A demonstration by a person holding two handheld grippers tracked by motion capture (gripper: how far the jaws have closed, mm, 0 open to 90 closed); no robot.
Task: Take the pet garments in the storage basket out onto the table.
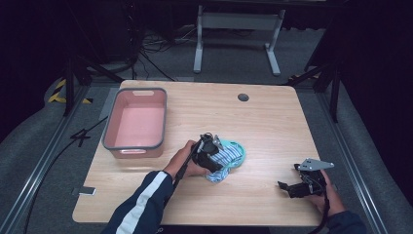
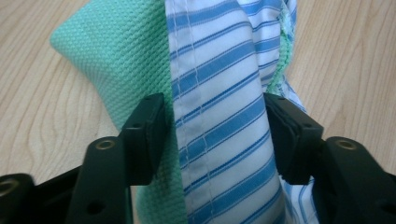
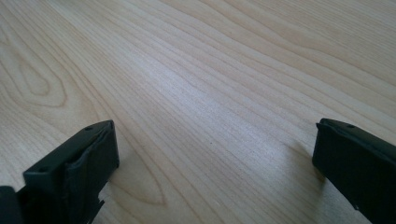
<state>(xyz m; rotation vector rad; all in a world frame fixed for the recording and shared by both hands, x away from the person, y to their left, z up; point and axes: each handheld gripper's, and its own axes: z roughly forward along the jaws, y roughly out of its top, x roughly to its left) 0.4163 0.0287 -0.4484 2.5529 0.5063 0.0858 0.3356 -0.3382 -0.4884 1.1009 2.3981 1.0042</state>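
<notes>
Wood-grain tabletop (image 1: 272, 122) fills the middle of the high view. At its upper left sits a pink rectangular plastic tub with a grey rim (image 1: 135, 124). Just below centre lies a bundle of blue-and-white striped cloth (image 1: 225, 161) on a mint-green knit cloth (image 1: 235, 146). The left gripper (image 1: 210, 157), held by a hand in a dark sleeve with a white stripe, rests against the bundle's left side. At lower right the right gripper (image 1: 291, 187) sits low over bare wood, well apart from the cloths.

From the left gripper view, the striped cloth (image 2: 224, 121) runs up the middle of the frame between the two black jaws, with the mint-green cloth (image 2: 112, 51) at upper left. The jaws stand parted around the fold; the left one lies against the green fabric, the right one just beside the stripes, neither visibly squeezing.

From the right gripper view, the jaws stand wide apart at the lower corners, with bare pale wood (image 3: 210, 93) between them.
</notes>
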